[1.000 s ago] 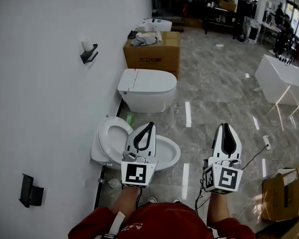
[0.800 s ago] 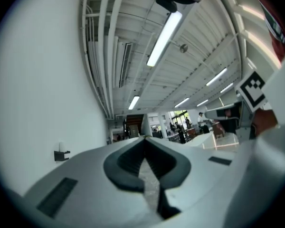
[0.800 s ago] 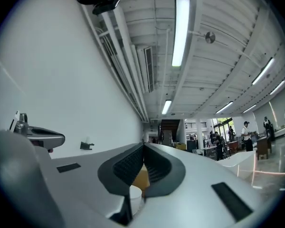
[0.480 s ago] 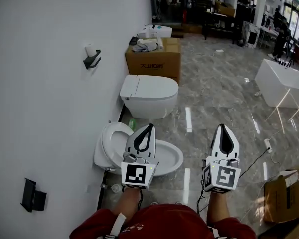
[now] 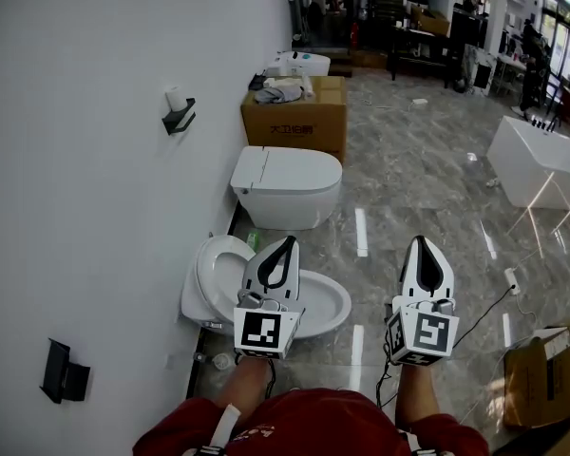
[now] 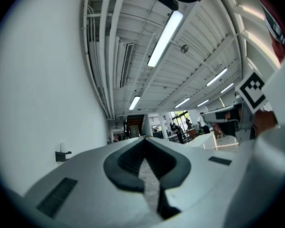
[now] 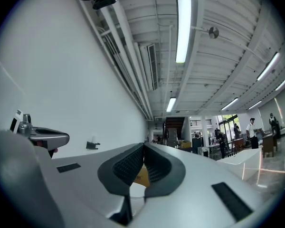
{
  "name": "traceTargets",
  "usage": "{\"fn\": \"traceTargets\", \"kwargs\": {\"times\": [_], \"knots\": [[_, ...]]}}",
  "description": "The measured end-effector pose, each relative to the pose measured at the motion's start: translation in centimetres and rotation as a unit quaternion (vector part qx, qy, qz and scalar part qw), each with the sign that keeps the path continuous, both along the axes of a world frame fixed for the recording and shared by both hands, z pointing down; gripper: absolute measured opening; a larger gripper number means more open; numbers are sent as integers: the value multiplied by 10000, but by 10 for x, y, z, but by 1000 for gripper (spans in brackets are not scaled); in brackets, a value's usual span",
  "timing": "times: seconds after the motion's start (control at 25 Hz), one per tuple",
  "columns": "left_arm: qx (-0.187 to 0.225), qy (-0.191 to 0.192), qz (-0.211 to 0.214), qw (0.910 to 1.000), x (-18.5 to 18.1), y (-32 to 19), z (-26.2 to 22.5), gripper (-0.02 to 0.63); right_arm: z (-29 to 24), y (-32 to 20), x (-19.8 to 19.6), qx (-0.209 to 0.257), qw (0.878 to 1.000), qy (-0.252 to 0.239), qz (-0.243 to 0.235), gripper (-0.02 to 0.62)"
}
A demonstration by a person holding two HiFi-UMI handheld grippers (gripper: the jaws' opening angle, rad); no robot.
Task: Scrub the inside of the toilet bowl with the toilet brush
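An open white toilet (image 5: pixel 329 303) stands against the left wall with its lid (image 5: pixel 216 272) raised. In the head view my left gripper (image 5: pixel 287 240) hovers over the bowl and hides part of it. Its jaws are shut with nothing between them, and in the left gripper view the left gripper (image 6: pixel 143 138) has its tips meeting. My right gripper (image 5: pixel 422 239) is held over bare floor to the right of the toilet. The right gripper view also shows the right gripper (image 7: pixel 143 146) shut and empty. I see no toilet brush in any view.
A second toilet (image 5: pixel 287 184) with its lid closed stands just beyond, then a cardboard box (image 5: pixel 294 112). A paper holder (image 5: pixel 178 109) and a black bracket (image 5: pixel 62 374) hang on the wall. A white tub (image 5: pixel 541 164), a floor cable (image 5: pixel 484 302) and another box (image 5: pixel 543 378) lie right.
The right gripper's jaws closed from slightly apart to fully shut. The head view shifted a little, so the toilets sit slightly lower in the picture. Both hands stayed nearly still.
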State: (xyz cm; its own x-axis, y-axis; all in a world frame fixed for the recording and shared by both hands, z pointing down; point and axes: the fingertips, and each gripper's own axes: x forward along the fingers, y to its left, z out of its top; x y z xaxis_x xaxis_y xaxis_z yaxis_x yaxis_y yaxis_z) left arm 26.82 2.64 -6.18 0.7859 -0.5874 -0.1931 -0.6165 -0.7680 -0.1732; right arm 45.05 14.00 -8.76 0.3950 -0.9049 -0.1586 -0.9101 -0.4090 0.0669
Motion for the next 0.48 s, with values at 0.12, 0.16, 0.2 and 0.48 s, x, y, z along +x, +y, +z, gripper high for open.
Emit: {"fn": "traceTargets", "kwargs": {"times": [0.12, 0.16, 0.2, 0.48], "knots": [[-25, 30, 26, 10000, 1, 4, -6, 0, -2, -2, 1, -4, 10000, -32, -42, 2], [-93, -24, 25, 10000, 1, 6, -7, 0, -2, -2, 1, -8, 10000, -38, -53, 2], [-157, -81, 18, 9998, 0, 7, -8, 0, -2, -3, 1, -12, 10000, -40, -68, 2], [-3, -37, -43, 10000, -6, 8, -13, 0, -2, -8, -4, 26, 9999, 17, -157, 2]]}}
